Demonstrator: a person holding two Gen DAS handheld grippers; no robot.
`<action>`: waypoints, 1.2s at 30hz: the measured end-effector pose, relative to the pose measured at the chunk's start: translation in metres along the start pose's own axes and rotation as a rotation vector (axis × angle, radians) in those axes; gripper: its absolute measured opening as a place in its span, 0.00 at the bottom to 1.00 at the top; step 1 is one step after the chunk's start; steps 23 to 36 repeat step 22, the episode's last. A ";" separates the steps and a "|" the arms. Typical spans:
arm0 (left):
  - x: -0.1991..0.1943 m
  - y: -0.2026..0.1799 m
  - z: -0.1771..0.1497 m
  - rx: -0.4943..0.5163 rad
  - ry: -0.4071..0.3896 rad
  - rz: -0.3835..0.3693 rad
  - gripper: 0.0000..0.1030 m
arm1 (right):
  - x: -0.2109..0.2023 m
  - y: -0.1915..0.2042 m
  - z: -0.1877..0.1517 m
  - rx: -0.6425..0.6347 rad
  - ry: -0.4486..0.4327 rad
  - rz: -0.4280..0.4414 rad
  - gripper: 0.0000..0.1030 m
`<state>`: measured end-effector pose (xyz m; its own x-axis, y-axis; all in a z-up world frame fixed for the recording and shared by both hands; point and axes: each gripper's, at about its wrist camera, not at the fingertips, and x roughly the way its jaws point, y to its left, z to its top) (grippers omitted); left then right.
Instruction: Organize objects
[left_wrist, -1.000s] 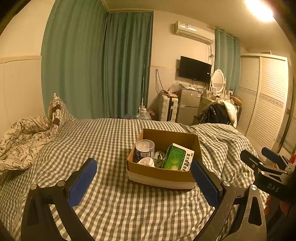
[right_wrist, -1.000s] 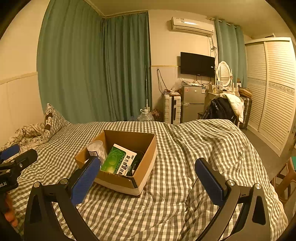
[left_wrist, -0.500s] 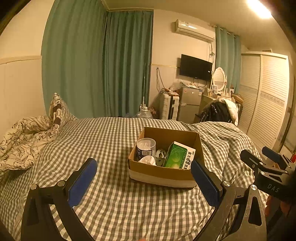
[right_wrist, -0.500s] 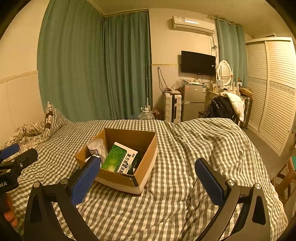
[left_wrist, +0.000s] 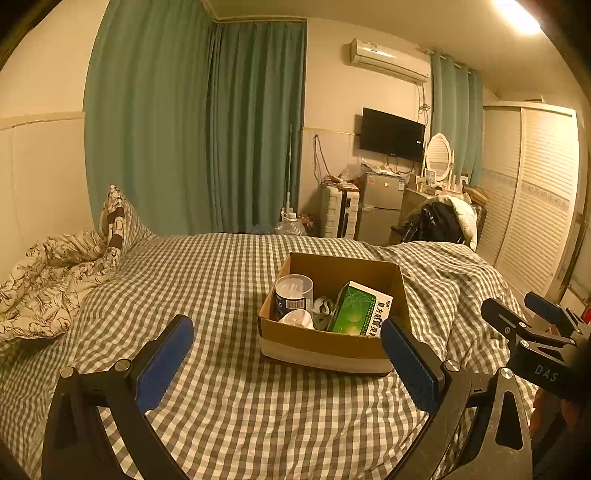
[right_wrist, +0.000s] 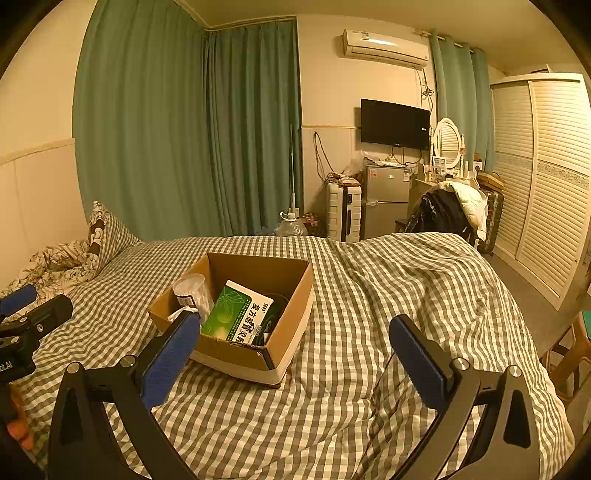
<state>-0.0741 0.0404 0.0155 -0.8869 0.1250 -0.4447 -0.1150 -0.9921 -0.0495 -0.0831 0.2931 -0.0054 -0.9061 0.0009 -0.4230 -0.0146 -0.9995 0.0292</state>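
Note:
An open cardboard box sits on the checked bed cover. Inside stand a clear round tub, a green medicine box, a white lid or cup and a dark roll. My left gripper is open and empty, hovering in front of the box. My right gripper is open and empty, just right of and before the box. Each gripper shows at the edge of the other's view.
The checked bed cover is rumpled on the right. A patterned duvet and pillow lie at the left. Beyond the bed stand a small fridge, a chair with clothes and a louvred wardrobe.
Both views have shifted slightly; the box sits a little lower and closer in each. Both grippers stay open and empty.

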 end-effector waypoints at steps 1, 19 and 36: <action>0.000 0.000 0.000 0.002 -0.001 0.000 1.00 | 0.000 0.000 0.000 0.000 0.000 0.000 1.00; -0.001 0.000 -0.001 0.002 -0.008 0.009 1.00 | 0.001 0.000 -0.002 -0.004 0.010 -0.002 1.00; -0.004 0.001 -0.001 0.000 -0.022 0.016 1.00 | 0.001 0.000 -0.002 -0.004 0.009 -0.003 1.00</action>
